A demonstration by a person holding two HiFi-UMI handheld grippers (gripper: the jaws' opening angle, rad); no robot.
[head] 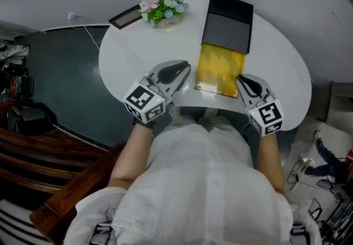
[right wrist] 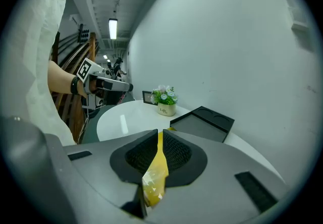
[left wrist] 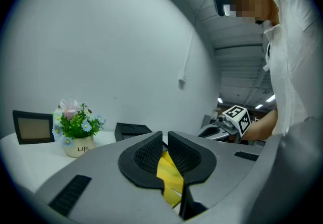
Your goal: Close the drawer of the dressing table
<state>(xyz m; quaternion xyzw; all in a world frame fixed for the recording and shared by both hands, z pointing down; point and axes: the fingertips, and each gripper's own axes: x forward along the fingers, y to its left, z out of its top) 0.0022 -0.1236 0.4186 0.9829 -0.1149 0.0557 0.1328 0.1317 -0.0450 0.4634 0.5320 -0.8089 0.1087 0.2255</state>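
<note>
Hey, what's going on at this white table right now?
A person holds a gripper in each hand over the white table. The yellow drawer stands pulled out of its black box, not yet closed. The right gripper, jaws together, is at the drawer's front right corner. The left gripper, jaws also together, is just left of it. Neither grips anything.

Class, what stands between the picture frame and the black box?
A pot of flowers, between picture frame and black box; the head view shows it.

Soft even light, fisheye-warped dark edges
</note>
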